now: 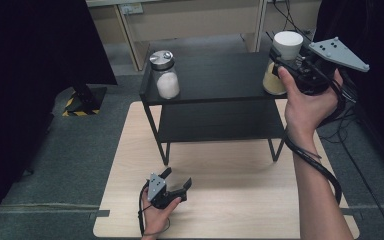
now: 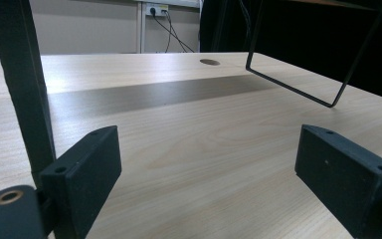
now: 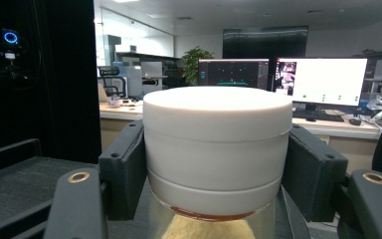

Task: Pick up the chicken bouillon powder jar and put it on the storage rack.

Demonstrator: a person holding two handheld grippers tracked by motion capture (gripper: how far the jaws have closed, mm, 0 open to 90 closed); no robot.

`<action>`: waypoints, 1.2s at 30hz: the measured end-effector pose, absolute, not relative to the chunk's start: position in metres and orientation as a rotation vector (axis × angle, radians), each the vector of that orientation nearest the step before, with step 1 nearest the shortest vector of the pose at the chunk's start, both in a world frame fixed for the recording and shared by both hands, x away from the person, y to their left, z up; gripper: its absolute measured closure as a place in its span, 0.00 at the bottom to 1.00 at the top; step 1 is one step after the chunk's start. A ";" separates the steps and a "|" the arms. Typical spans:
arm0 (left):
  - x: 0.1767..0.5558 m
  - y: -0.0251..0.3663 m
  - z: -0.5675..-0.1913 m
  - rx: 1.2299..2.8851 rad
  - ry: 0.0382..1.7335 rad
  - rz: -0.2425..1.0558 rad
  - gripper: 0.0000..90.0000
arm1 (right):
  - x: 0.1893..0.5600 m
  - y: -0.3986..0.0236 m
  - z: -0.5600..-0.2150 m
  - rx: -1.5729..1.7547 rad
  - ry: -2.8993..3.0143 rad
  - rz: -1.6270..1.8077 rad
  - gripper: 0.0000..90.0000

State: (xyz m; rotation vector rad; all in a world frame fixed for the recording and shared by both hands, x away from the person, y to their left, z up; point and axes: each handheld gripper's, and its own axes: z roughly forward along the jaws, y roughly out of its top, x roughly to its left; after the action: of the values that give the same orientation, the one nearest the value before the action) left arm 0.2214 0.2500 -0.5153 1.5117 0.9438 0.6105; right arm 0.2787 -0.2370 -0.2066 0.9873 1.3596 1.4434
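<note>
A jar with a white lid (image 1: 287,44) and pale yellow contents is at the right end of the black shelf's top board (image 1: 220,75). My right gripper (image 1: 282,62) is shut on it just under the lid. In the right gripper view both pads (image 3: 124,169) press the sides of the white lid (image 3: 218,134). Whether the jar's base rests on the board I cannot tell. My left gripper (image 1: 177,178) lies low over the wooden table (image 1: 230,200) near its front edge. In the left gripper view the left gripper (image 2: 209,164) is open with only bare wood between its jaws.
A glass jar with a silver lid (image 1: 164,74) and white powder stands at the top board's left end. The shelf has a lower board (image 1: 220,125) and thin legs; one leg (image 2: 22,84) rises beside my left jaw. Cables (image 1: 350,130) trail on the floor at right.
</note>
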 end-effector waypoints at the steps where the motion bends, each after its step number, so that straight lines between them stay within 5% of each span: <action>1: 0.221 0.250 -0.515 1.514 0.943 0.612 0.11 | 0.279 -0.237 -0.207 0.986 1.360 1.443 0.37; 36: 0.221 0.249 -0.515 1.515 0.940 0.616 0.11 | 0.279 -0.242 -0.211 0.982 1.356 1.468 0.33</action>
State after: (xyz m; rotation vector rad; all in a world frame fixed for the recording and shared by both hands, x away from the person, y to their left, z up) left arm 0.2209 0.2491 -0.5153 1.5152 0.9396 0.6162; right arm 0.2789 -0.2419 -0.2111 0.9820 1.3564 1.4677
